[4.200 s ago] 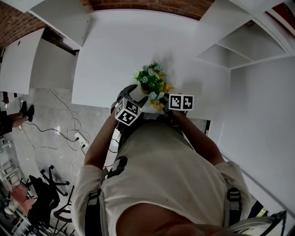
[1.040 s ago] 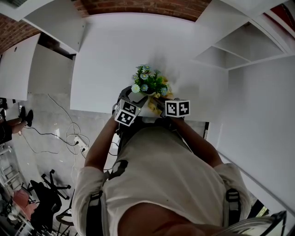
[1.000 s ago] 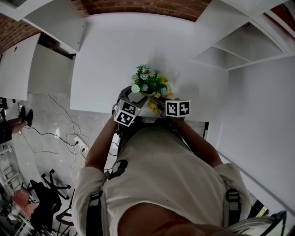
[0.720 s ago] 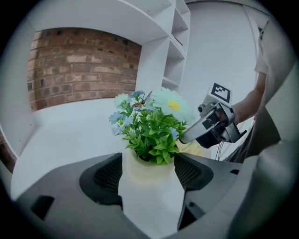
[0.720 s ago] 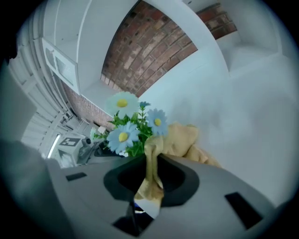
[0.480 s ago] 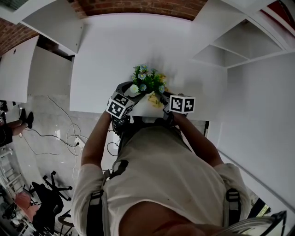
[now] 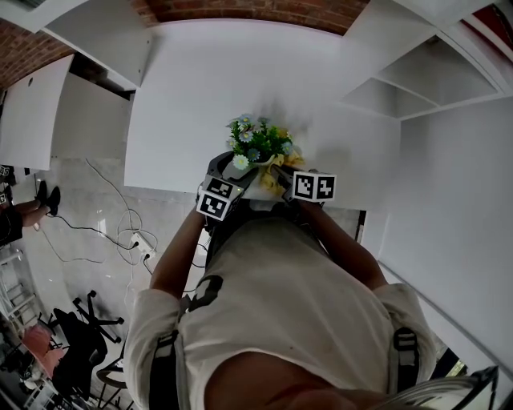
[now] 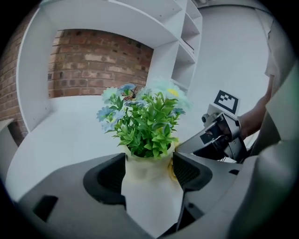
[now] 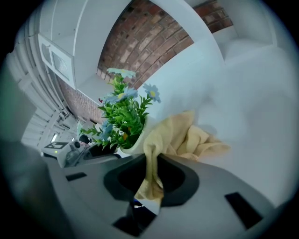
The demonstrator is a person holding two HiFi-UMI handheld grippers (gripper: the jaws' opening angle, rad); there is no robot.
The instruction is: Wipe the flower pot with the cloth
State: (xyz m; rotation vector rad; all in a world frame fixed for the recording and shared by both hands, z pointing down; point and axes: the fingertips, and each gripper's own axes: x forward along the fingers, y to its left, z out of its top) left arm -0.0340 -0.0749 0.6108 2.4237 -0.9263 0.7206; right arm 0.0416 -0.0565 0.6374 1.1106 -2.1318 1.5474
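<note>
A white flower pot (image 8: 149,191) with green leaves and pale blue flowers (image 8: 142,116) sits between the jaws of my left gripper (image 8: 148,173), which press on its two sides. In the head view the pot (image 7: 247,170) stands at the white table's near edge, with the left gripper (image 7: 228,176) on its left. My right gripper (image 9: 152,179) is shut on a yellow cloth (image 9: 184,135), whose free end lies against the pot's rim (image 9: 135,144) and trails onto the table. From above, the cloth (image 7: 272,181) lies to the pot's right, just ahead of the right gripper (image 7: 287,178).
The white table (image 7: 208,88) runs back to a brick wall (image 7: 256,10). White shelves (image 7: 417,80) stand on the right. Left of the table, cables (image 7: 120,232) lie on the tiled floor, and further out there is a black office chair (image 7: 76,336).
The left gripper's marker cube has shifted down and right and rolled, and the flowers have turned with it. The right gripper's cube has edged slightly left, with the cloth still against the pot.
</note>
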